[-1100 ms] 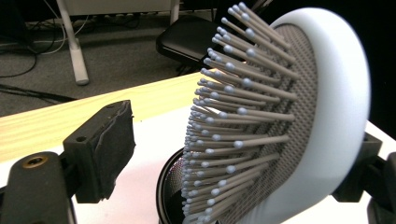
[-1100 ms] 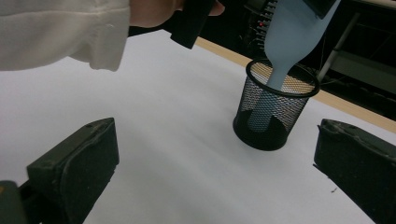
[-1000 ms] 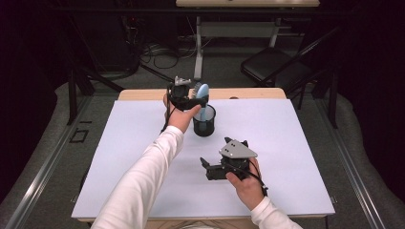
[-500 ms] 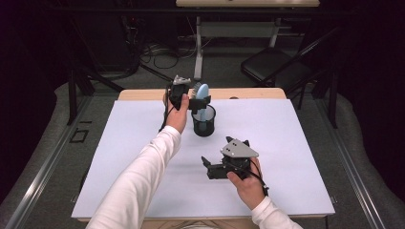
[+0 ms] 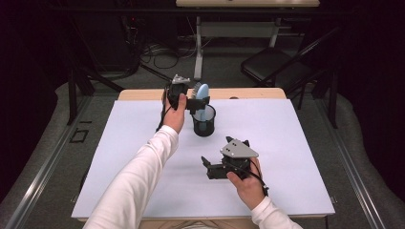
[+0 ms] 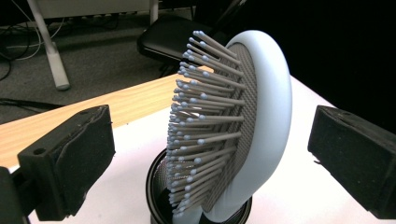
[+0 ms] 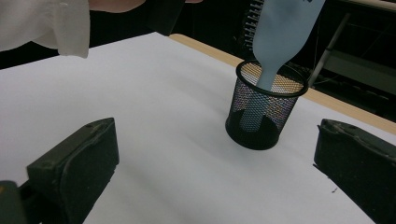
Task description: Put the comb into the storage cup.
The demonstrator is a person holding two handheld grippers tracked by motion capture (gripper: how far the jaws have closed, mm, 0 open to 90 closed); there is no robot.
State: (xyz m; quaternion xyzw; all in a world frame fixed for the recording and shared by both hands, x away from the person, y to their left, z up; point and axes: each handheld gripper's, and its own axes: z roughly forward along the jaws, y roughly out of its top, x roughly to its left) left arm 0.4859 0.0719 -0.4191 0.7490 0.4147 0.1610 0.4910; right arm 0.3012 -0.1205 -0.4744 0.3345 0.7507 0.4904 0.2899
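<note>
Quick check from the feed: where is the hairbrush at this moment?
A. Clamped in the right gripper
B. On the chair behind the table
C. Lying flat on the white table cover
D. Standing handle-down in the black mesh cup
D: the hairbrush stands with its handle inside the black mesh cup, and the left gripper has its jaws apart on either side of the brush head, pads clear of it.

No readable text, label or number anywhere

We have the left arm stretched forward, left gripper (image 5: pixel 191 102) level, jaws just opened wide with nothing pinched. Right hand (image 5: pixel 248 187) sits near us, right gripper (image 5: pixel 206 167) level, pointing left, jaws wide apart.
</note>
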